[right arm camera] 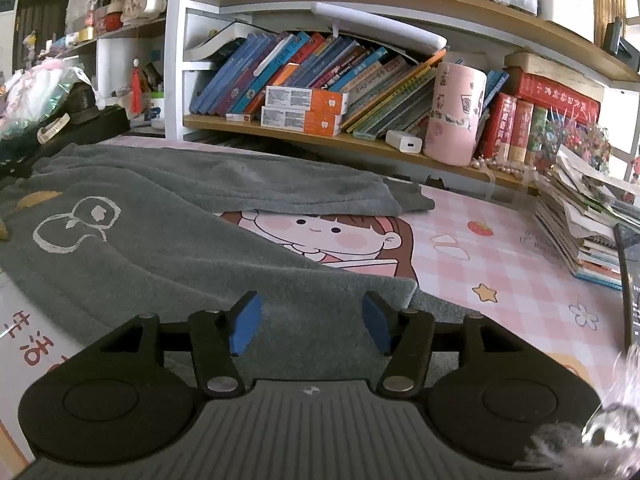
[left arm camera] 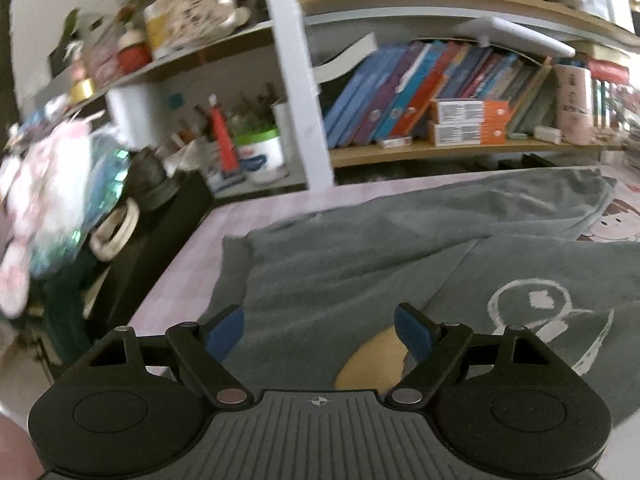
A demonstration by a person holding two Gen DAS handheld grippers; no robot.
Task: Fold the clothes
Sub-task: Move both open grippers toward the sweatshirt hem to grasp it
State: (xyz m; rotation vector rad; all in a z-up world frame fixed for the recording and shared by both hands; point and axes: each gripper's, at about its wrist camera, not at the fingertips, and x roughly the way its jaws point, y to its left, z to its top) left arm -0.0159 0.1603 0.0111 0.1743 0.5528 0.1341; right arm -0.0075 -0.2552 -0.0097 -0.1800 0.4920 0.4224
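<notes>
Clearly soft, limp, light: grey garment (right arm camera: pixel 168 248) on mat (right arm camera: pixel 500 248). Best pinched at hem corner. Left gripper (left arm camera: pixel 318 330), right gripper (right arm camera: pixel 308 322) both agape, holding nothing.

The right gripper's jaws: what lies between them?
In the right wrist view, the right gripper stands open over the grey garment; only its grey cloth near the hem lies between the jaws, unpinched.

blurred: plush toy (left arm camera: pixel 24 216) | hidden: desk mat girl (right arm camera: pixel 320 236) partly under sweatshirt (right arm camera: pixel 160 248)
</notes>
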